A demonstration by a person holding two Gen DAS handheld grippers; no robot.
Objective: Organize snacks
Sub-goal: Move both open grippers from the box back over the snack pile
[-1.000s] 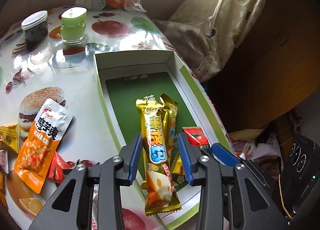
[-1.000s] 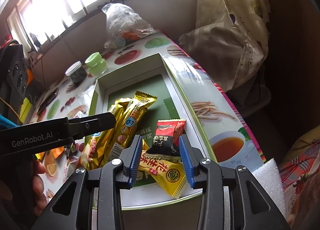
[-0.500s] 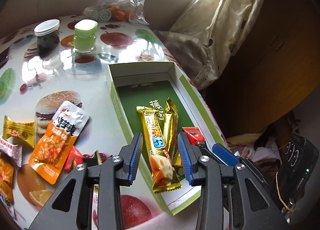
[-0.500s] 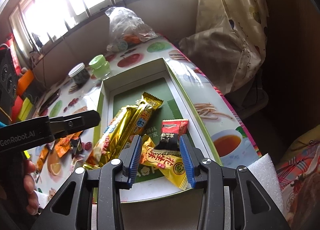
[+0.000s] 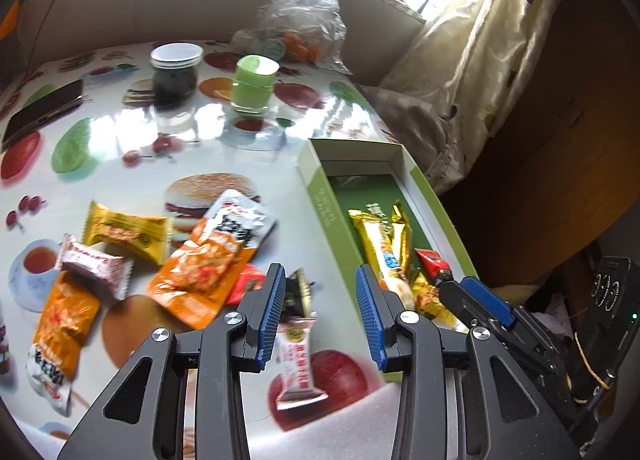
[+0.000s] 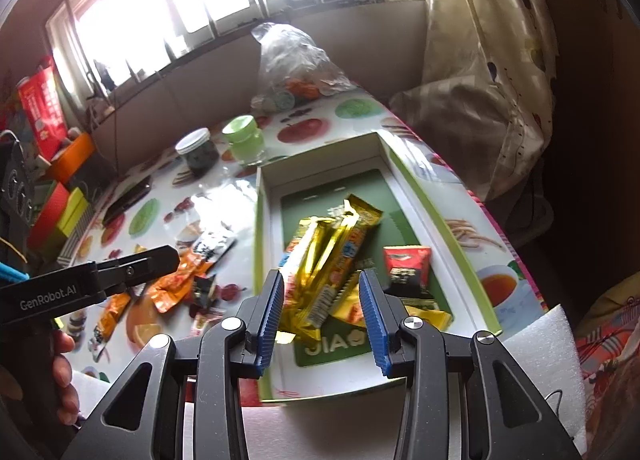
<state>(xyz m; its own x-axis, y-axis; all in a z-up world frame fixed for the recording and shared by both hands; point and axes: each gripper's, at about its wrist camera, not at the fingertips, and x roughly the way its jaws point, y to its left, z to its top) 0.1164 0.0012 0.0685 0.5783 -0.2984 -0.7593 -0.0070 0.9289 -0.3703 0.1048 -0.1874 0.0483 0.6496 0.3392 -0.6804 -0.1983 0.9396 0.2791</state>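
Snacks (image 5: 208,264) loose in left view; boxed (image 6: 332,256) in right.

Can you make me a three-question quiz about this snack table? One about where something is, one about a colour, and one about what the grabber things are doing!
1. Where are the long gold snack bars?
A. inside the green box
B. under the green jar
C. in the clear plastic bag

2. What colour is the lid of the dark jar?
A. red
B. white
C. blue

3. What is the left gripper doing?
A. squeezing a gold bar
B. open, holding nothing
C. closed on a jar

Answers:
1. A, the bars lie on the box's green floor next to a red and black packet.
2. B, the right wrist view shows a white lid beside the green jar.
3. B, its blue pads stand apart over a pink and white snack lying on the table, and do not press on it.
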